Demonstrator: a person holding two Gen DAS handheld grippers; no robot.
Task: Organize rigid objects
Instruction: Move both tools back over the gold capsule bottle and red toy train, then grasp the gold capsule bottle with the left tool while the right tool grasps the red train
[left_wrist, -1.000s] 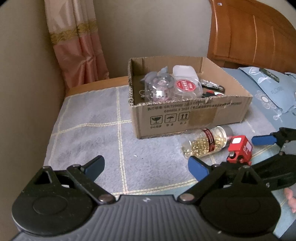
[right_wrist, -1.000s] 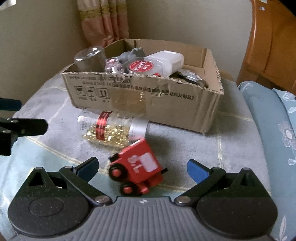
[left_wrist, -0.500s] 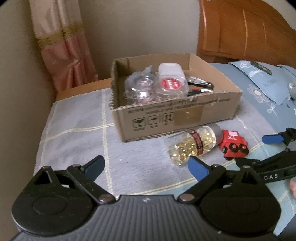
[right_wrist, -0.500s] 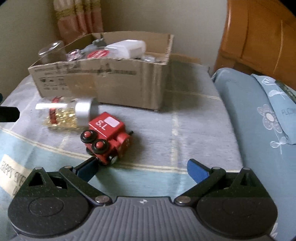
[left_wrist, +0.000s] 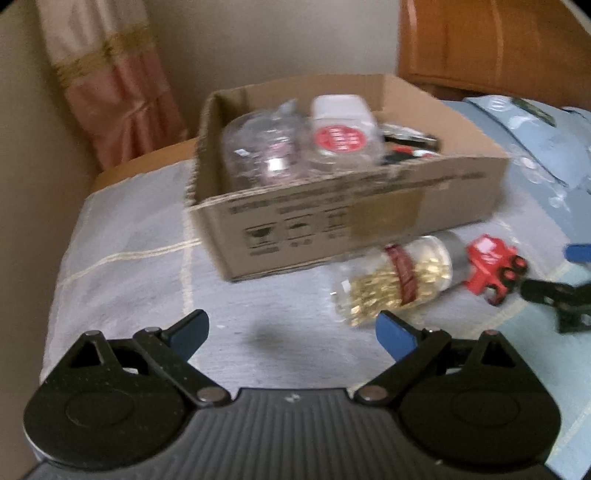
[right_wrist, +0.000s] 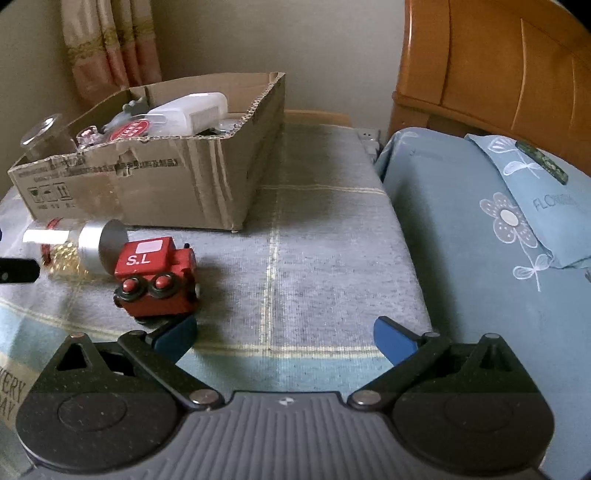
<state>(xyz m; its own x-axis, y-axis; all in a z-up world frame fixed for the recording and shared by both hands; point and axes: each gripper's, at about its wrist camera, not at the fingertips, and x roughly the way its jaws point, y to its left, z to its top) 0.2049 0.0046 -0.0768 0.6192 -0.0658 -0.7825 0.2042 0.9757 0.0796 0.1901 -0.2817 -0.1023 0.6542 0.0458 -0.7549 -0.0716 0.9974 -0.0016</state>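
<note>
Shift: your right gripper (right_wrist: 284, 338) has swung rightward; red toy train (right_wrist: 155, 275) now sits just beyond its left fingertip.
Right jaws: apart, empty.
Left gripper (left_wrist: 291, 328): apart, empty.
Bottle of gold pins (left_wrist: 395, 280): ahead-right of your left gripper, touching the train, beside cardboard box (left_wrist: 369, 221).

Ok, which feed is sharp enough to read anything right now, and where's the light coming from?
Left wrist view: motion-smeared, the cardboard box print unreadable and the jar of gold pins soft. Right wrist view: crisp, "S.L" legible on the red toy train; its soft shadow falls to the right, so the light comes from the left, the curtain side. Fisheye bends both edges.
</note>
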